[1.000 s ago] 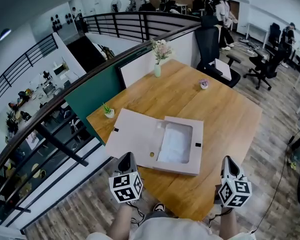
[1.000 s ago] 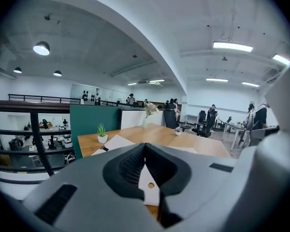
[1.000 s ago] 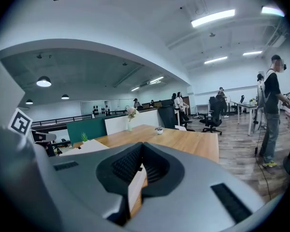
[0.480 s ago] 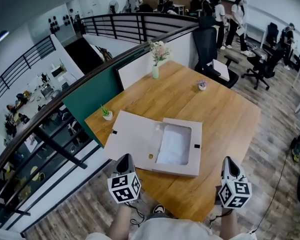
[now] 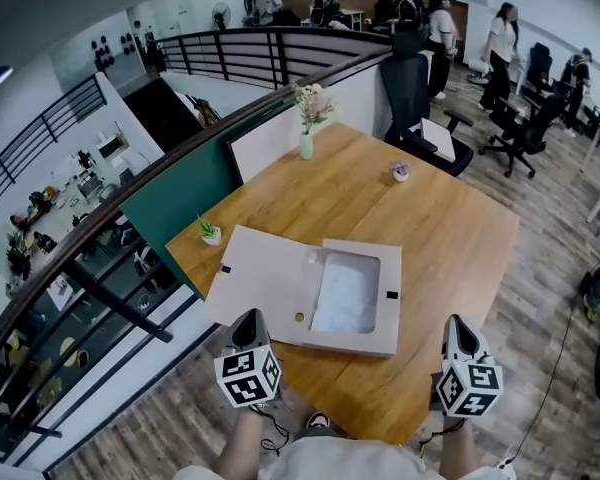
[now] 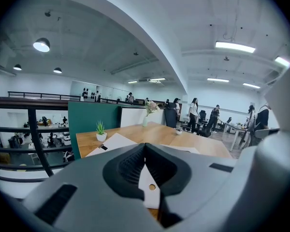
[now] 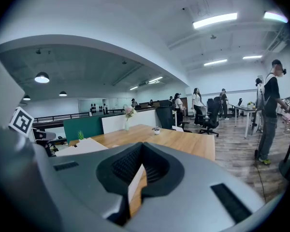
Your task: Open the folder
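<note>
Far left, we've got a black metal railing (image 5: pixel 100 230) and a flat teal panel (image 5: pixel 175 193) along the side of the wooden tabletop (image 5: pixel 430 248). One tiny green plant in a round white pot (image 5: pixel 211 232) sits at the left corner.

The left gripper (image 5: pixel 251 320) is clenched with nothing in it. Its grey jaws meet at the tip, and it hovers near the folder's near edge.

The folder (image 5: pixel 270 273) is pale matte cardboard, box style, and lies open and flat on the near-left part of the tabletop. The lid flap is spread out to the left, and its near-left corner seems to poke past the edge. The shallow tray half on the right holds one white sheet (image 5: pixel 347 290). We count two small black tabs – one on the flap (image 5: pixel 226 268), one on the tray rim (image 5: pixel 391 295) – and one round hole (image 5: pixel 299 317).

At the far edge there's one slim pale vase (image 5: pixel 306 146) of flowers, then one small pot (image 5: pixel 401 172) with something purplish in it.

The right gripper (image 5: pixel 458 326) is also clenched and empty, near the tabletop's near-right edge, well apart from the folder.
</note>
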A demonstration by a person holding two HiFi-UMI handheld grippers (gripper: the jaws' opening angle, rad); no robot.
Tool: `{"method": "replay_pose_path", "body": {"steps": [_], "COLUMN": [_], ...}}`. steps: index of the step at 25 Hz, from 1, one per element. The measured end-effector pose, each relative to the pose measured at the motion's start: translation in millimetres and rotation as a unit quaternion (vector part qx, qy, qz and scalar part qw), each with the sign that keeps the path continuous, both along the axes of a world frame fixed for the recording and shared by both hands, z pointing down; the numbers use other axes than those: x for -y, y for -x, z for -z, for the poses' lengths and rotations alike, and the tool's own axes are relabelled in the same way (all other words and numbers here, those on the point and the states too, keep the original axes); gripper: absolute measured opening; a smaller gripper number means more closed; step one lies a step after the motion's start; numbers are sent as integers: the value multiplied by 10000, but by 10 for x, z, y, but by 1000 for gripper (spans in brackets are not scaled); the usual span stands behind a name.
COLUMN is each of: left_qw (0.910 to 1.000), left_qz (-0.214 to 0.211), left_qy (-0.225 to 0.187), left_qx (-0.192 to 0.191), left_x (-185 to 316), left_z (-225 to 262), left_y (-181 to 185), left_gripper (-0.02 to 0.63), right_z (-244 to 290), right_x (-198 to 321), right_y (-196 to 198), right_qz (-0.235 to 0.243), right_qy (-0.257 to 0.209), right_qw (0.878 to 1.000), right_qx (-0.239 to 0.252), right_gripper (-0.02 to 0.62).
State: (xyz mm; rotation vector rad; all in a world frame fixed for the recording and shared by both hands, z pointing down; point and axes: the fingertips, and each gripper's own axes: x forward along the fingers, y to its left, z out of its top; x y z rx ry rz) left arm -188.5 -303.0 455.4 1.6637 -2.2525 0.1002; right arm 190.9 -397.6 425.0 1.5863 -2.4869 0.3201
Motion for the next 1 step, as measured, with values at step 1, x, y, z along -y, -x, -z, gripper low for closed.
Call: {"method": "replay_pose_path", "body": {"steps": [1], "left_qw": [10000], "left_qz": [3], "left_qy": [-4], "left_qx": [-1], "left_x": [3], "left_z": [3], "left_y": [3], "left_gripper": [5], "right_z": [3], "right_x": [2], "right_y": [1], "right_qz": [0], "right_qy": [-5], "right_qw": [10000], "right_qx": [0], "right_gripper": [0]}}
